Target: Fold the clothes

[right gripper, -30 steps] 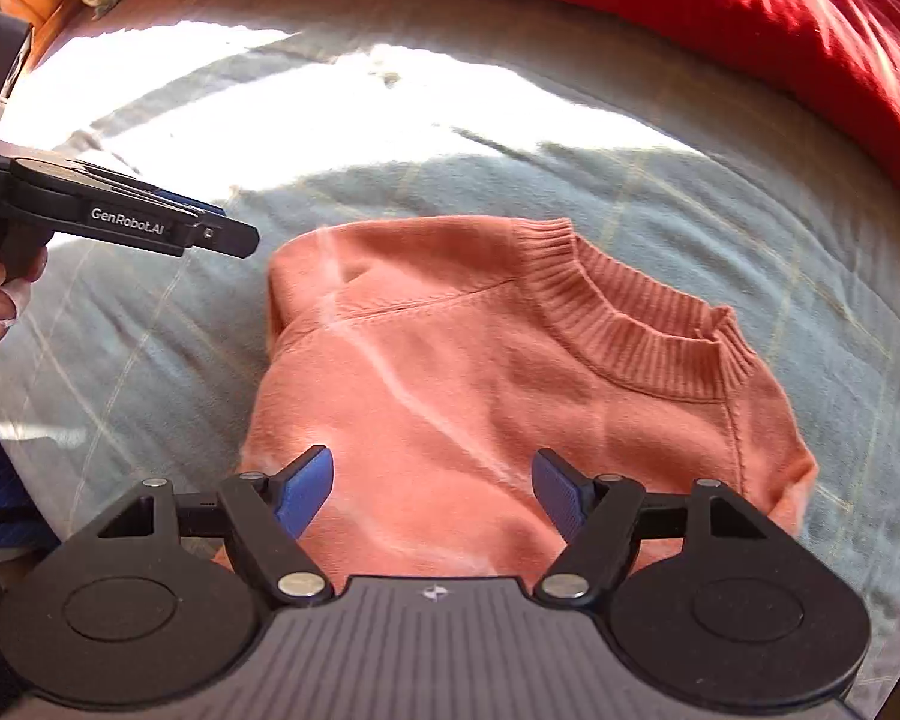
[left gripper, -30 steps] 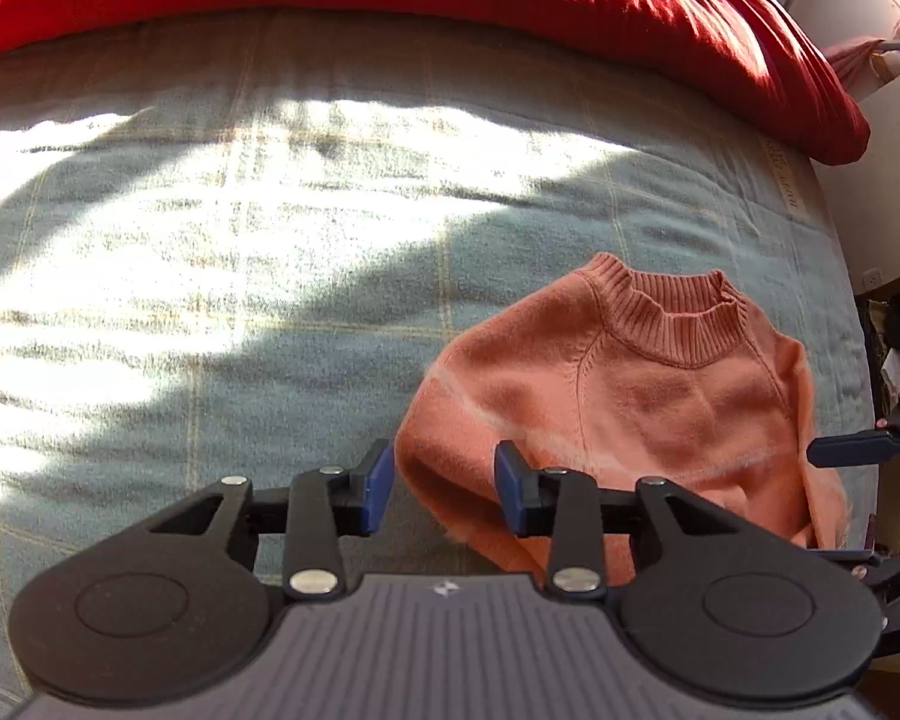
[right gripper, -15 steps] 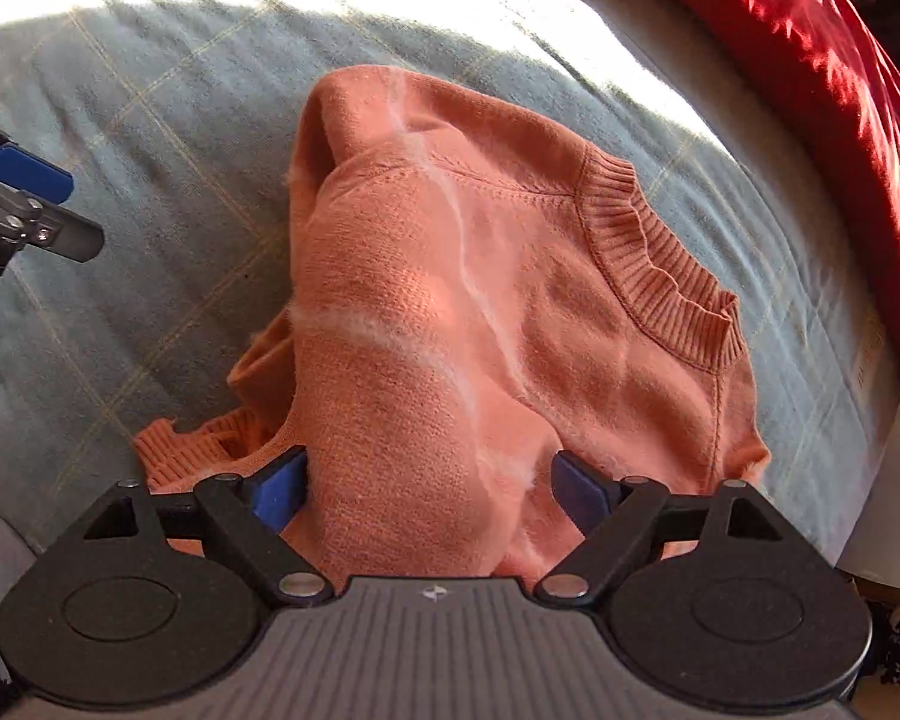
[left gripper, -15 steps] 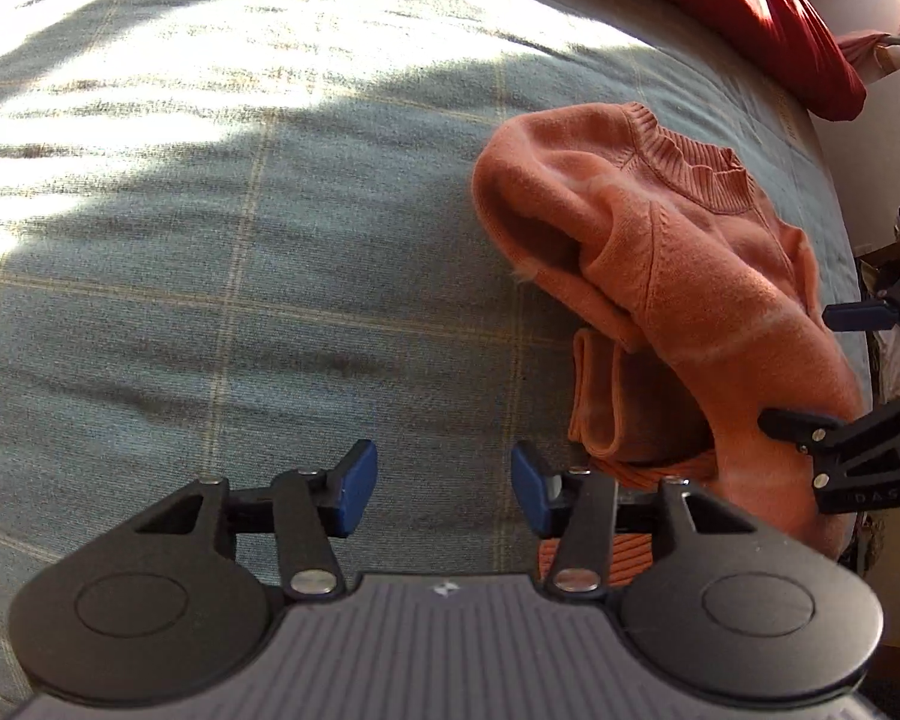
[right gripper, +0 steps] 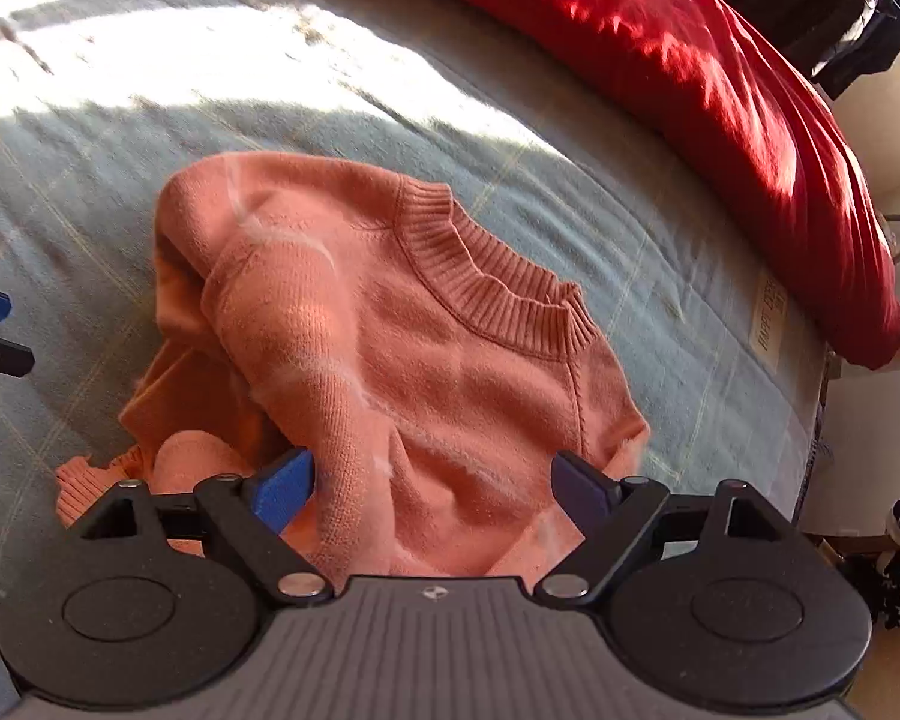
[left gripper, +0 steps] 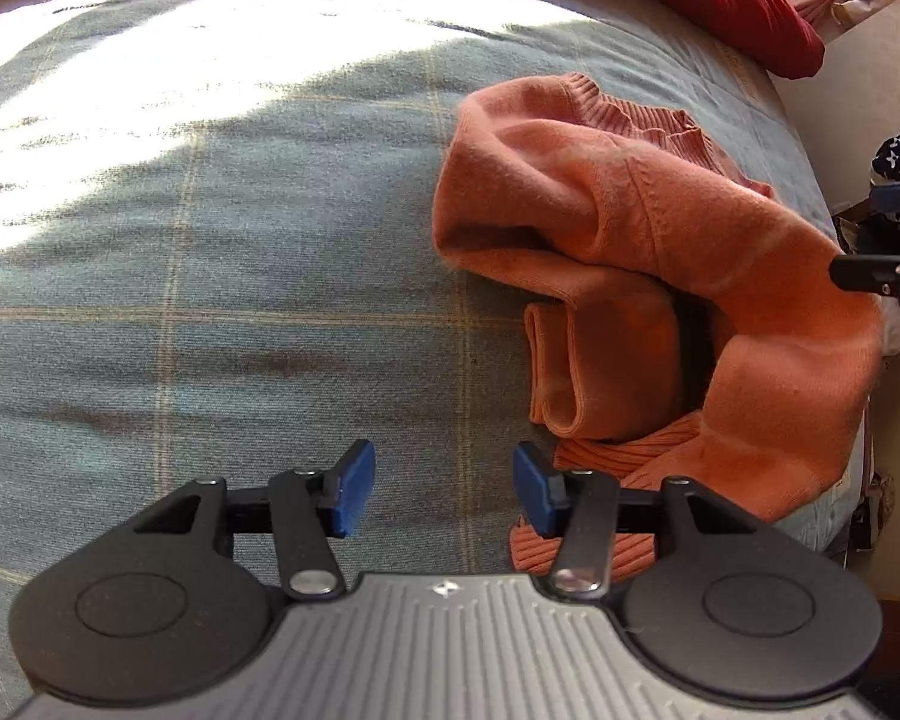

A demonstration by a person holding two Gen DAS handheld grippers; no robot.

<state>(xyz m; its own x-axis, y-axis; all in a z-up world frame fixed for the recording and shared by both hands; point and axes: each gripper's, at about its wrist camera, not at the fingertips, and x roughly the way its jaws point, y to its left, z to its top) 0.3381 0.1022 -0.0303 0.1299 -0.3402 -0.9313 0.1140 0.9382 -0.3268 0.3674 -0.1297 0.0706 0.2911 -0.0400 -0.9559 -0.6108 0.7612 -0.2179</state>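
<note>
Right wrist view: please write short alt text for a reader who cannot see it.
An orange knit sweater lies rumpled on a grey-green blanket, between the open fingers of the right gripper. A red duvet lies beyond.

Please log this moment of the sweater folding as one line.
step: fold clothes | sweater: rumpled on bed | left gripper: open, beside hem | right gripper: open, over sweater
</note>
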